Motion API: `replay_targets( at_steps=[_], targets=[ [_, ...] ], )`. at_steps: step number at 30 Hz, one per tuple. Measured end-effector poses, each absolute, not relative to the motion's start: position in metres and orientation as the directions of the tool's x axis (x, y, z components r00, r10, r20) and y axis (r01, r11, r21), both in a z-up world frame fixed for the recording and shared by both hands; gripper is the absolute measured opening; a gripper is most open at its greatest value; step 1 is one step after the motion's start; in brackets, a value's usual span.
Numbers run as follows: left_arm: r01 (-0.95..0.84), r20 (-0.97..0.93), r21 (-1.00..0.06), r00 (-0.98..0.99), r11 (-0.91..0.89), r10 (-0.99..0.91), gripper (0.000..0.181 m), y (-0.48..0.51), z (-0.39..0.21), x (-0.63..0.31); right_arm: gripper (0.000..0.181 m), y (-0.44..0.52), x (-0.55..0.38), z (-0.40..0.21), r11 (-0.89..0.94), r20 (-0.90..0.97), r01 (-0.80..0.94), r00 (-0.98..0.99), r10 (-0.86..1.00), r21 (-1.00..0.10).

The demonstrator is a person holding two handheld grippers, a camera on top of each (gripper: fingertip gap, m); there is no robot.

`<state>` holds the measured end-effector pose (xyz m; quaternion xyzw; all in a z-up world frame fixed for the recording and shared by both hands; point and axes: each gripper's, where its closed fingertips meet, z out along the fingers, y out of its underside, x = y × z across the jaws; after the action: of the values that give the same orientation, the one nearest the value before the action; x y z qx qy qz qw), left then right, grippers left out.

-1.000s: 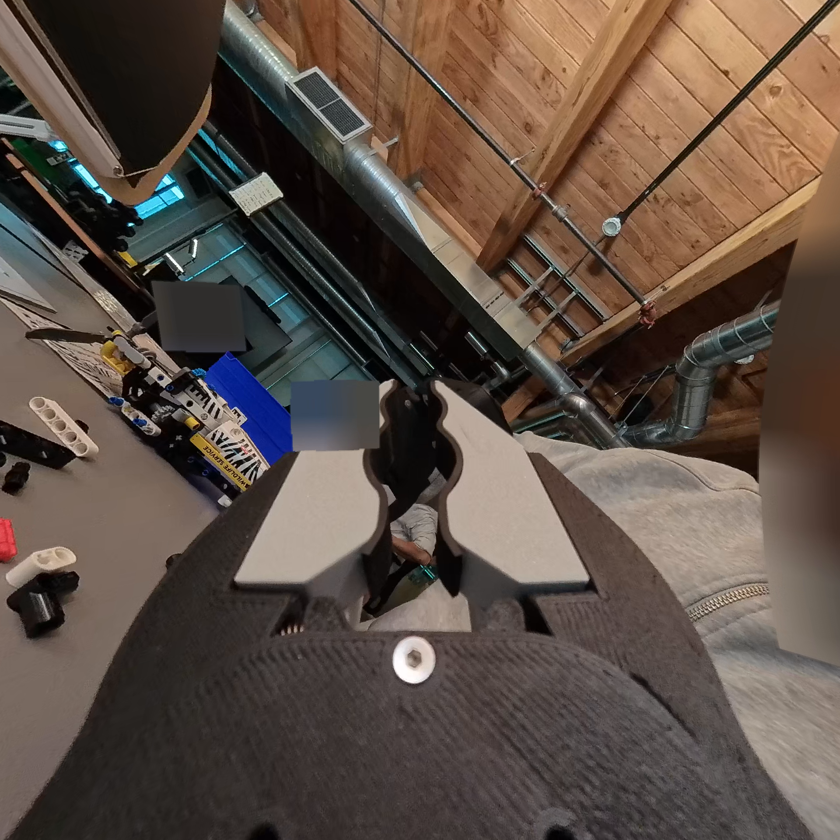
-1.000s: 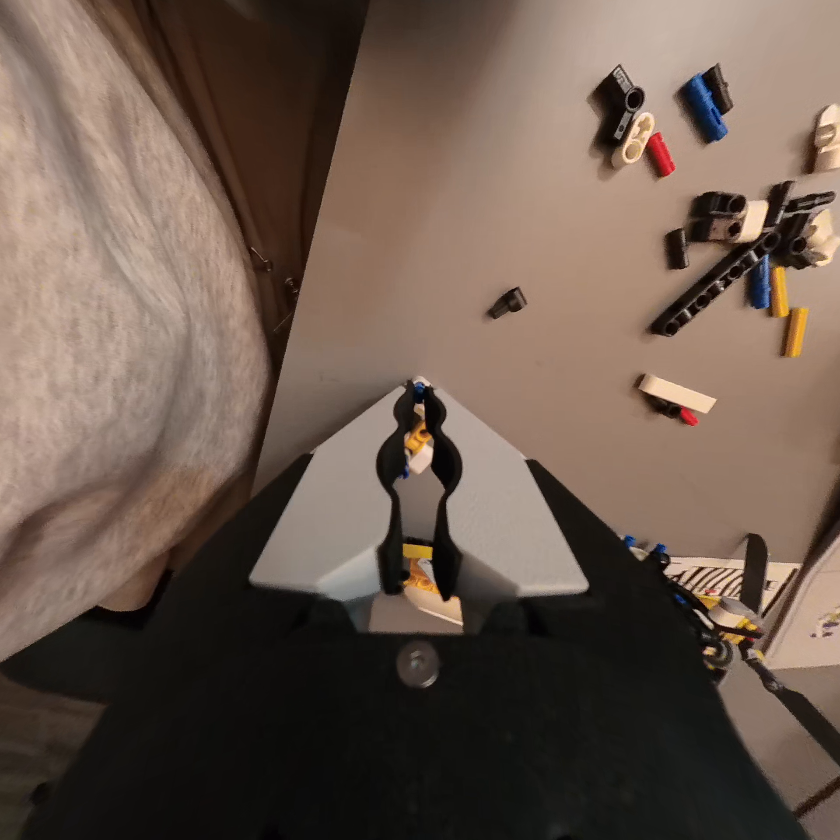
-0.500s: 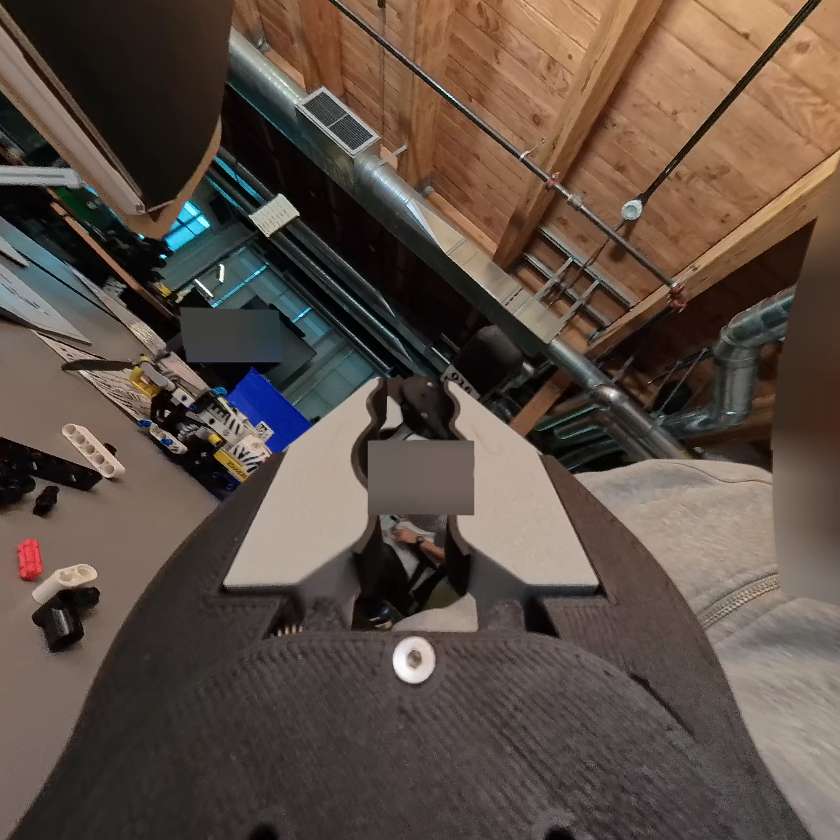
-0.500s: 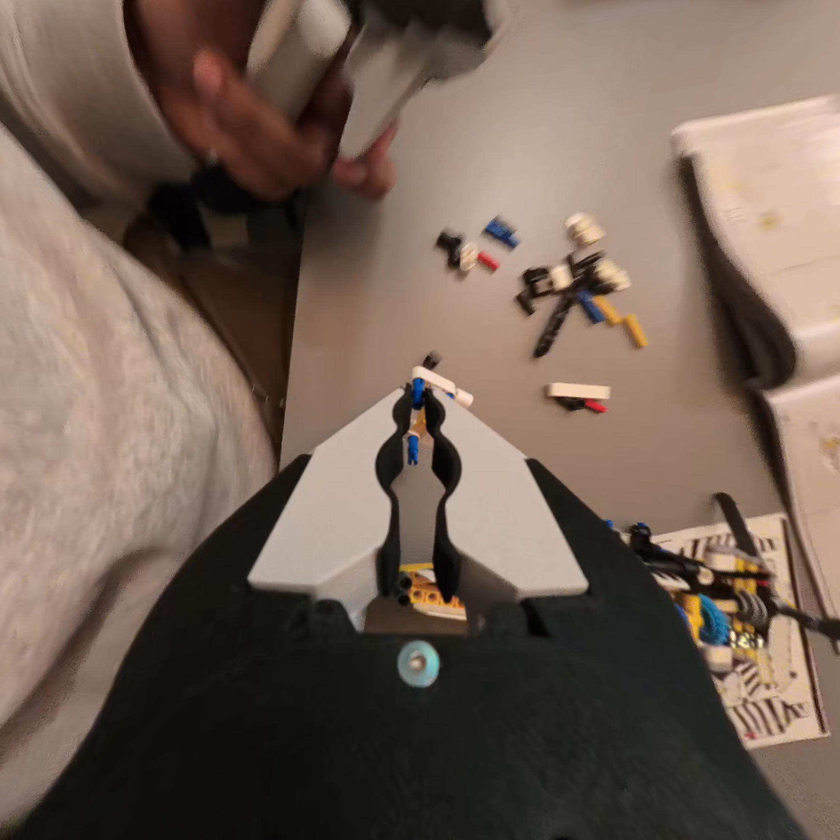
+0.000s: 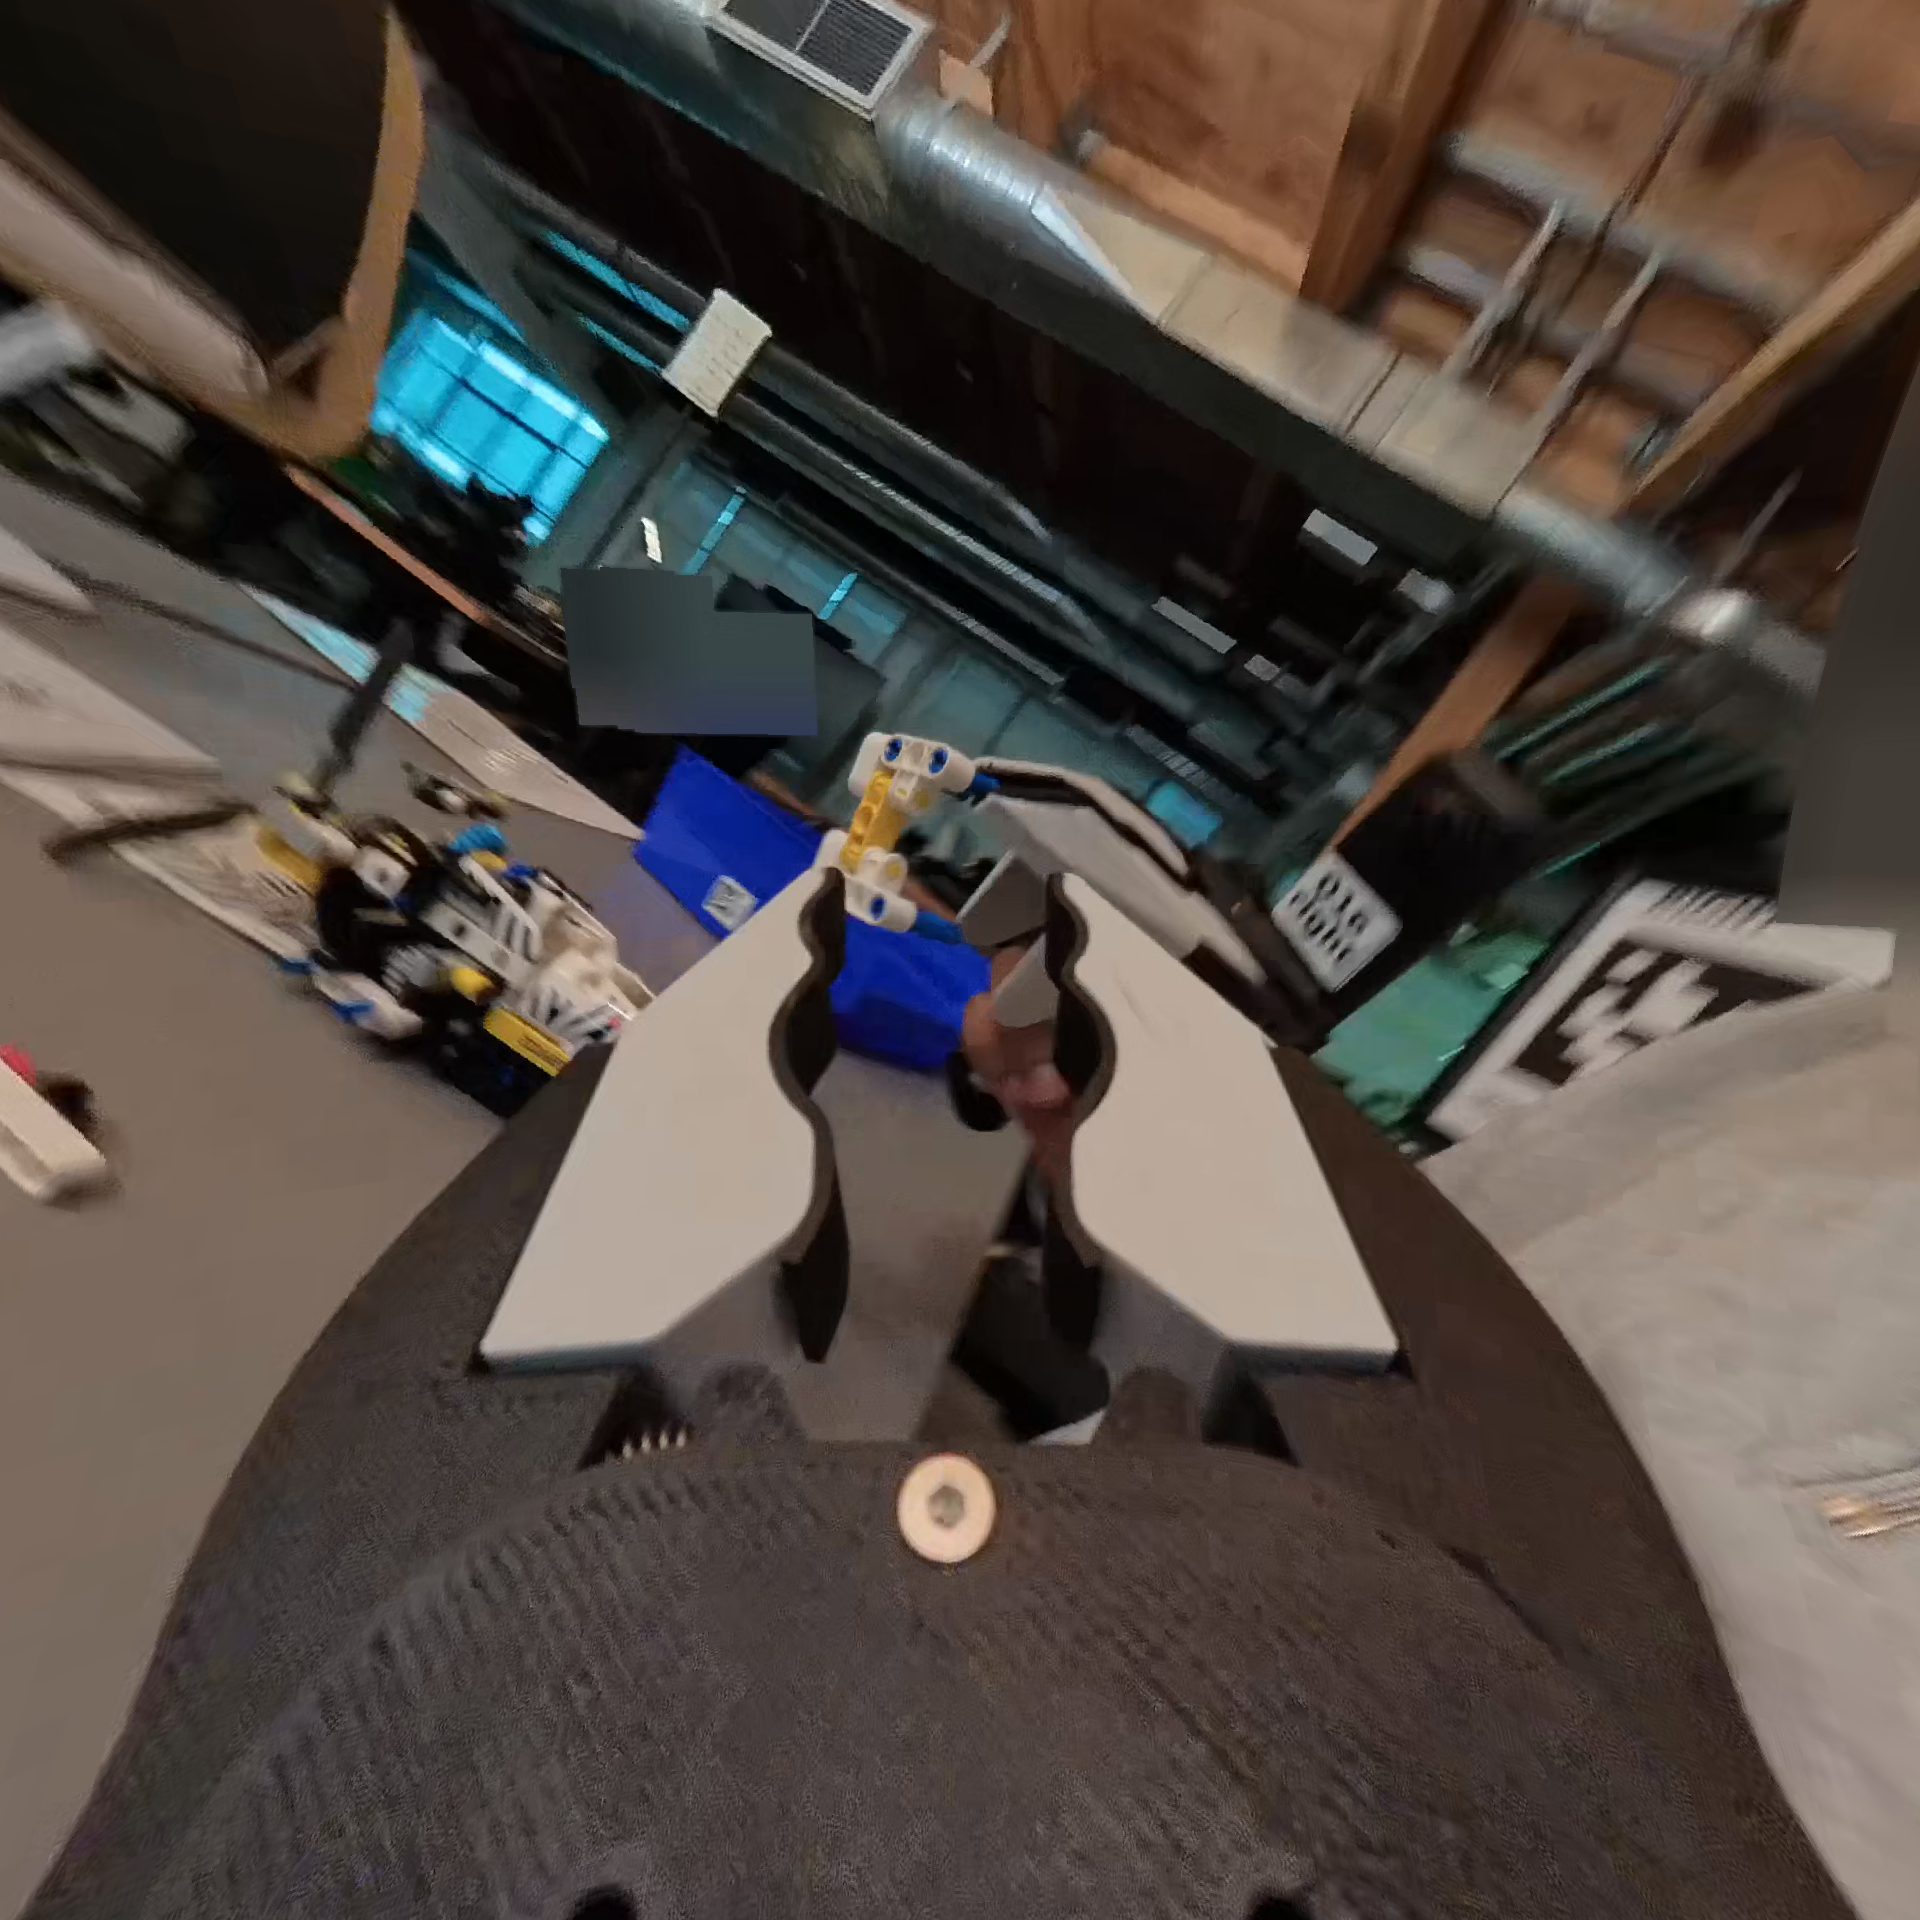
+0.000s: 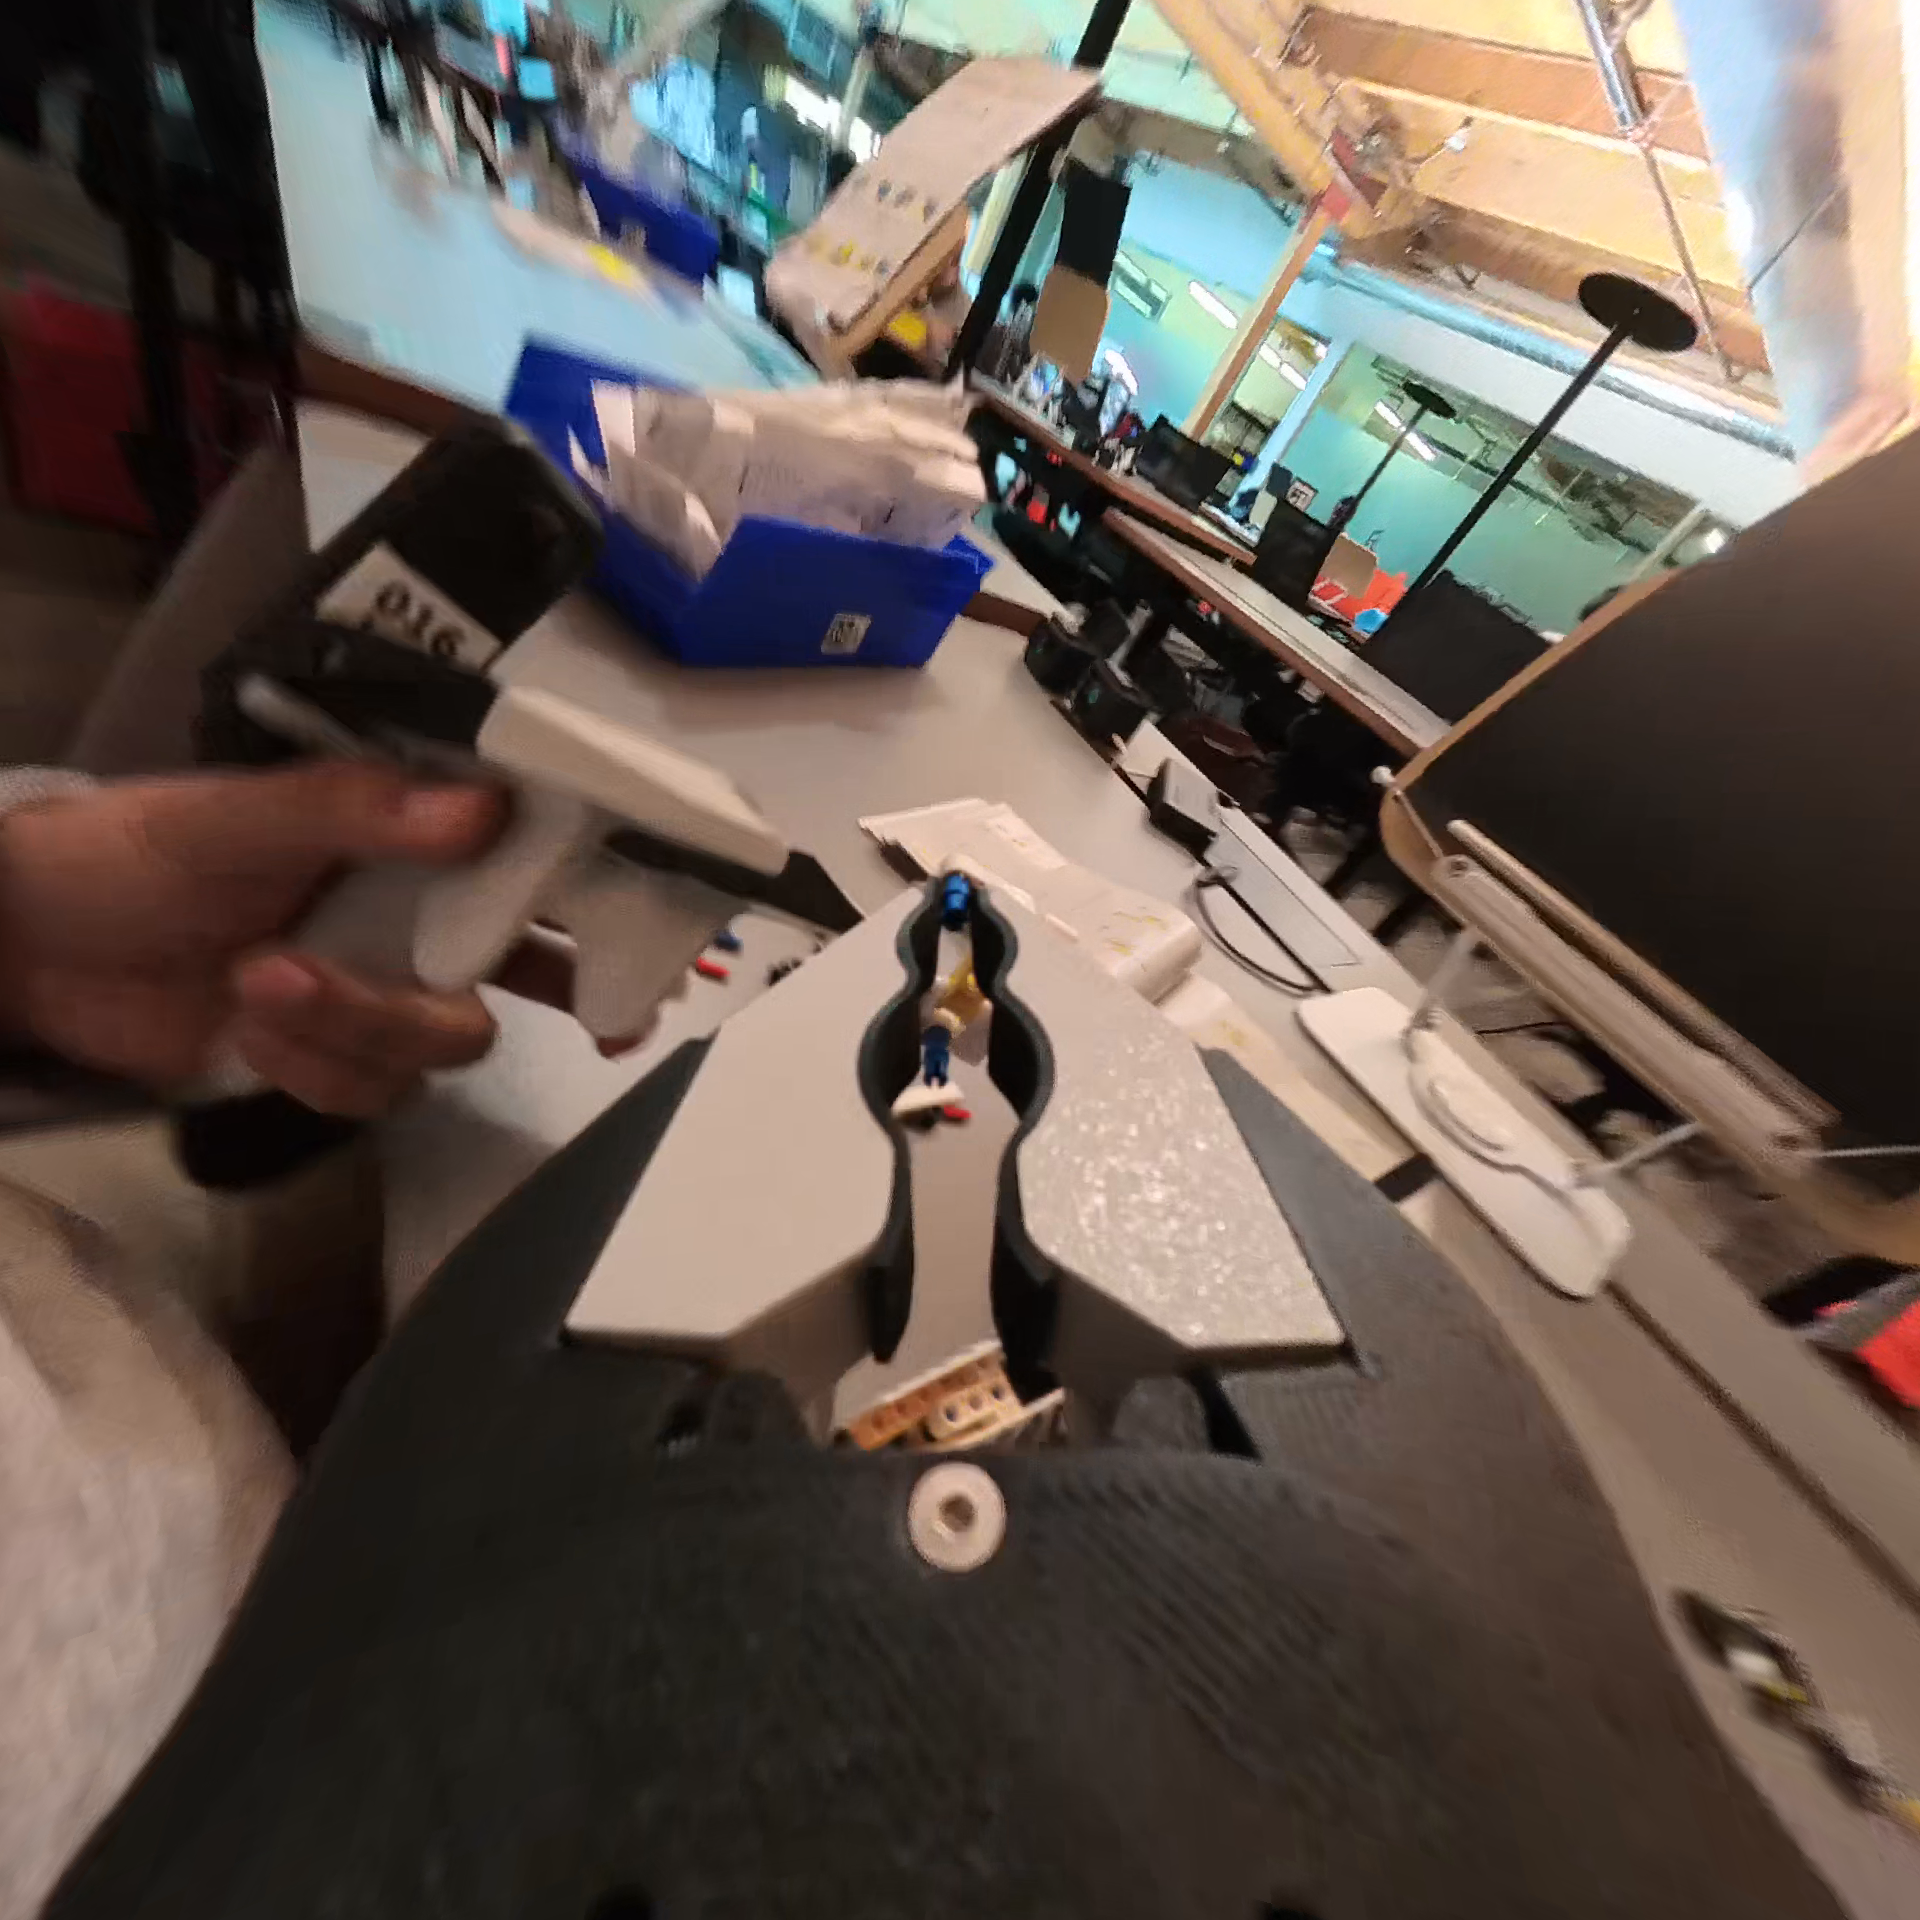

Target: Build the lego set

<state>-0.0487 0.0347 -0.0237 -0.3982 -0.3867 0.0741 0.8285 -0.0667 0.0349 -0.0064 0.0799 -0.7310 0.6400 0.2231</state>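
Observation:
My right gripper (image 6: pixel 956 914) is shut on a small sub-assembly (image 6: pixel 951 1013) of yellow, white and blue parts, held in the air above the grey table (image 6: pixel 831 748). In the left wrist view the same sub-assembly (image 5: pixel 896 821) sticks out of the right gripper (image 5: pixel 1070 842), just beyond my left fingertips. My left gripper (image 5: pixel 940 904) is open and empty, and a hand holds it at the left of the right wrist view (image 6: pixel 623 800). The partly built model (image 5: pixel 457 935) stands on a striped sheet on the table.
A blue bin (image 6: pixel 790 592) with white bags stands at the table's back. An instruction booklet (image 6: pixel 1039 862) lies beyond the right gripper. A monitor (image 6: pixel 1714 748) and its white stand (image 6: pixel 1455 1132) are at the right. A white beam (image 5: pixel 42 1143) lies at the left. Left and right tips are no more than a few centimetres apart. The partly built model (image 5: pixel 457 935) is about 15 centimeters from both grippers' fingertips.
My right gripper has lifted from the table with the sub-assembly and swung up level. My left gripper has tilted down from the ceiling toward it and opened wider.

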Motion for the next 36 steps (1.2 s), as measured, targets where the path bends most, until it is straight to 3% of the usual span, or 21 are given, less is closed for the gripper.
replay_targets(
  at_steps=[4,12,24,36],
  targets=[
    [-0.033,0.309,-0.902,0.646,0.431,0.698,0.051,0.043,-0.025,-0.049,0.003,0.043,-0.061,0.008,-0.021,0.139,-0.142,-0.985,0.106,-0.990],
    [-0.189,-0.005,-0.974,0.570,0.125,0.822,0.059,0.071,-0.033,-0.060,0.002,0.048,-0.074,0.015,-0.179,-0.209,0.202,-0.978,0.024,-0.963],
    [-0.317,-0.082,-0.943,0.516,0.100,0.853,0.018,0.077,-0.008,-0.076,0.004,0.060,-0.094,0.006,-0.202,-0.430,0.452,-0.892,-0.141,-0.869],
    [-0.227,0.033,-0.955,0.564,0.193,0.825,0.013,0.094,-0.002,-0.086,0.004,0.080,-0.106,-0.001,-0.210,-0.429,0.460,-0.885,-0.180,-0.863]
  ],
)
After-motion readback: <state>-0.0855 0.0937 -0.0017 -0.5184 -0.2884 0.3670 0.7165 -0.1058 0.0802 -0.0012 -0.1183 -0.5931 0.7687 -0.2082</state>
